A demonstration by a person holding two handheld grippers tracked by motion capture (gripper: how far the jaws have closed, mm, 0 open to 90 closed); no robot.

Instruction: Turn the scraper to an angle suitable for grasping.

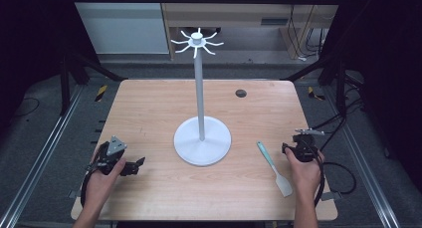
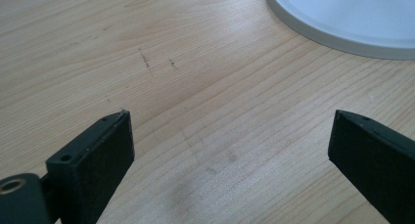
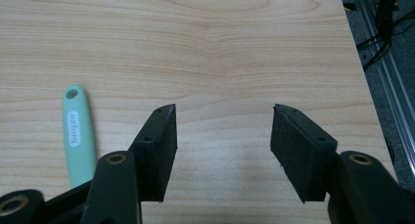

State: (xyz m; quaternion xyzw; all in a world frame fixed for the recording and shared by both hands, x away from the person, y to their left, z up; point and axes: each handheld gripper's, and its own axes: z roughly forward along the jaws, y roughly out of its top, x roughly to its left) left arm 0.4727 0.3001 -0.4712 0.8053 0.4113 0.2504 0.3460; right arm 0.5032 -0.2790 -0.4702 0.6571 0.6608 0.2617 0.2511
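High view shows a wooden table [image 1: 149,103] with a white stand [image 1: 201,138] in the middle; I use this stand as the landmark. To the right of its round base, near but not touching, lies a spatula [image 1: 273,167] with a mint green handle and a pale blade. Its long axis runs at a slant: the handle end points toward the stand and away from the person, the blade end points toward the person's edge of the table.

The right gripper [image 1: 301,146] rests just beside the spatula, on the side far from the stand. In the right gripper view its jaws stand partly open with only bare wood between them, and the handle [image 3: 78,136] lies to the left of the jaws, almost parallel to them. The left gripper [image 1: 130,167] is on the other side of the stand, well apart from the spatula, jaws wide and empty.

I judge the right hand is the nearer one; it needs to shift sideways toward the stand to bring the handle between its jaws.
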